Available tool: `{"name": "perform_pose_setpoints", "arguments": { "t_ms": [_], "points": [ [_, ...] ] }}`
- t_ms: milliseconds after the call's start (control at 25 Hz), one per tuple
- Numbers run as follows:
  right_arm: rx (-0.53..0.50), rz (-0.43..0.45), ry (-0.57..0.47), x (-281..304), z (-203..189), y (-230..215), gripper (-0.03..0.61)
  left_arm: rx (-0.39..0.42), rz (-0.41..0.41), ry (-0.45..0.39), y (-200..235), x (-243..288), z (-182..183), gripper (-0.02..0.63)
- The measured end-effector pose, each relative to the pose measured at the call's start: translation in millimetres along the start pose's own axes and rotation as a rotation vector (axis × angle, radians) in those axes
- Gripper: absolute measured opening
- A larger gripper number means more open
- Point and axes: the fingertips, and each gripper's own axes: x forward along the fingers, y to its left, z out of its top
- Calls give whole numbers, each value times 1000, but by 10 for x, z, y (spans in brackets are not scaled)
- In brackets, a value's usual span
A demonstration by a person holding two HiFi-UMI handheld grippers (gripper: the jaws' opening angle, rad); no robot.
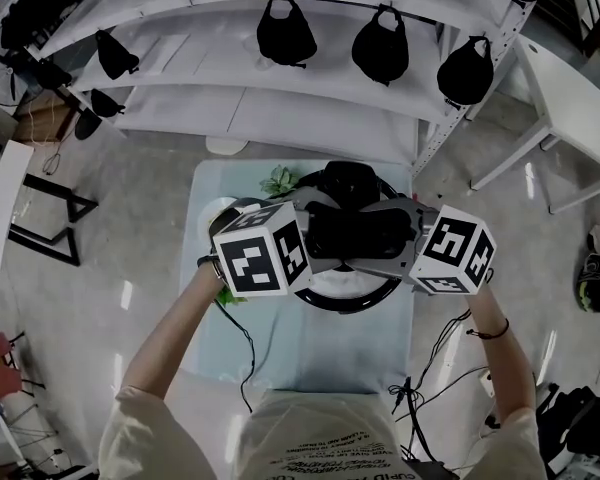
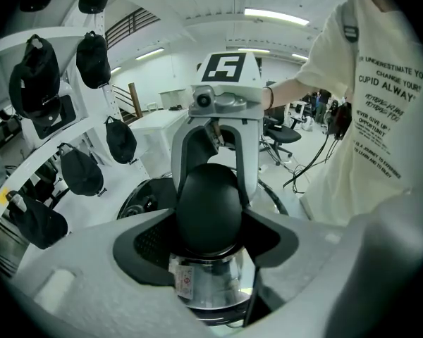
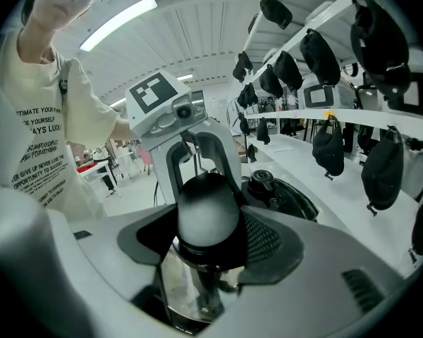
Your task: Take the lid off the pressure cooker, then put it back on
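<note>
the small tabletop is mostly taken by the pressure cooker, and the left gripper and right gripper sit nose to nose over it, fingers clasped on its black handle. bare room is only the near strip (a cable trails down it). behind, shelves hung with black caps wall off the far side.

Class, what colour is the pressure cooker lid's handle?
Black; the lid handle shows best in the left gripper view.

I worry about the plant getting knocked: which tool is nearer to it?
Left. The left tool is just this side of the plant; the right tool is beyond the handle from it.
</note>
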Motion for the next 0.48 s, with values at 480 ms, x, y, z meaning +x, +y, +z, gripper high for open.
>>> {"name": "perform_pose_setpoints", "arguments": {
  "t_ms": [480],
  "points": [
    [29, 30, 14, 71, -84, -69, 276, -33, -23, 8, 42, 91, -79, 288]
  ]
}}
